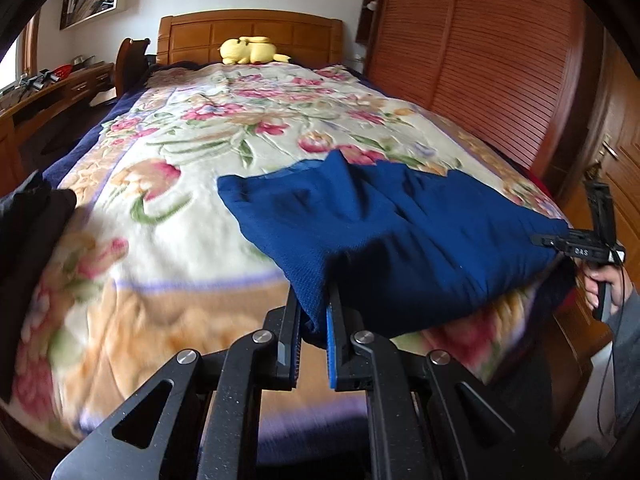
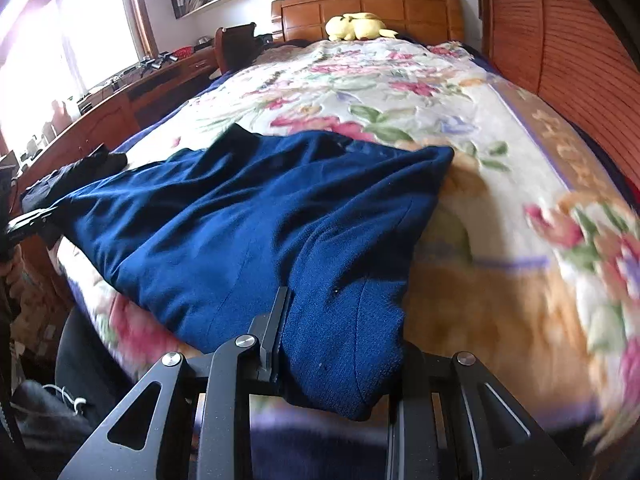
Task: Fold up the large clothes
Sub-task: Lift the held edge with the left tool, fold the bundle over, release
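Blue knit garment (image 1: 400,224) lies across the near end of the bed's floral blanket (image 1: 192,128), its near edge lifted off the bedding. My left gripper (image 1: 314,320) is pinched nearly closed on one near corner; my right gripper (image 2: 336,344) is clamped on the other corner, a thick bunch of cloth filling it. To fold well, I judge both corners should rise level and travel together toward the headboard (image 1: 252,32), keeping the edge taut between them so no slack wrinkles in. A black garment (image 1: 32,220) sits well apart at the left edge, clear of the fold.
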`<state>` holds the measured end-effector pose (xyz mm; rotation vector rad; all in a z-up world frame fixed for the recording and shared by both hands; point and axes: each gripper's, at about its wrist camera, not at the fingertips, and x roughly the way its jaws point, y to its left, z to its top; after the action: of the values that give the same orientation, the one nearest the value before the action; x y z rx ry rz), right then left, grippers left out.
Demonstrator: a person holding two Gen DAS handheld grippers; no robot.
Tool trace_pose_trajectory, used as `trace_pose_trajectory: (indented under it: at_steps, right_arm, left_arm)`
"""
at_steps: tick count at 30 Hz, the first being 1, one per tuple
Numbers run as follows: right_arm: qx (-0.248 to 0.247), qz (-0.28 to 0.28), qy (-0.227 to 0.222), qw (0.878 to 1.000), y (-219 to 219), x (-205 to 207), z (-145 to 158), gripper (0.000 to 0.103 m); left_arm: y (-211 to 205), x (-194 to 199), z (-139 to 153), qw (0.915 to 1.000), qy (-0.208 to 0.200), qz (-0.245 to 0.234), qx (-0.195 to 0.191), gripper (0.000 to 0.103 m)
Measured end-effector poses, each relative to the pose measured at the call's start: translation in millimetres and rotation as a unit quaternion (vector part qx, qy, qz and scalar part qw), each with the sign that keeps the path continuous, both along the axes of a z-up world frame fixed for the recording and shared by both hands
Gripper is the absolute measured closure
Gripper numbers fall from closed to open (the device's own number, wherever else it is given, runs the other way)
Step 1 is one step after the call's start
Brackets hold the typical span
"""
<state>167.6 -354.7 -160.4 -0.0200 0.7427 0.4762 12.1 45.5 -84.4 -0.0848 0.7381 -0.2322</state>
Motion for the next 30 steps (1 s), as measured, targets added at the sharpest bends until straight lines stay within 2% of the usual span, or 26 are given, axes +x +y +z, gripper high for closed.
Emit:
trace_pose_trajectory:
  at_steps: [7, 10, 13, 14, 16, 19, 22, 28, 30]
  right_arm:
    - [-0.036, -0.036, 0.006, 0.999, 11, -10, -12, 0.070]
    - [-0.050, -0.052, -0.002, 0.997, 17, -16, 4, 0.063]
    - [-0.083, -0.078, -0.031, 0.993, 18, -31, 17, 0.054]
    - [-0.086, -0.083, -0.038, 0.992, 20, -35, 23, 0.049]
    - [-0.082, -0.087, -0.053, 0.991, 24, -46, 32, 0.047]
    - [-0.054, -0.057, -0.068, 0.995, 44, -58, 42, 0.047]
    - [-0.041, -0.018, -0.071, 0.996, 82, -60, 43, 0.047]
    - [-0.023, 0.049, -0.054, 0.997, 158, -52, 24, 0.047]
    - [-0.030, 0.063, -0.033, 0.997, 176, -47, 10, 0.047]
  left_arm:
    - [-8, -17, -10, 0.9999, -0.002, 0.003, 0.011, 0.092]
    - [-9, -18, -10, 0.9999, -0.003, 0.004, 0.010, 0.092]
    - [-8, -19, -11, 0.9999, -0.003, 0.004, 0.011, 0.092]
    - [-8, -19, -11, 0.9999, -0.004, 0.005, 0.011, 0.092]
    - [-7, -19, -11, 0.9999, -0.004, 0.005, 0.010, 0.092]
    - [-8, -20, -10, 0.9999, -0.006, 0.004, 0.010, 0.092]
    - [-10, -20, -6, 0.9999, -0.011, 0.004, 0.012, 0.092]
    - [-22, -15, 11, 0.9993, -0.025, -0.004, 0.027, 0.092]
    - [-27, -14, 17, 0.9988, -0.032, -0.010, 0.035, 0.092]
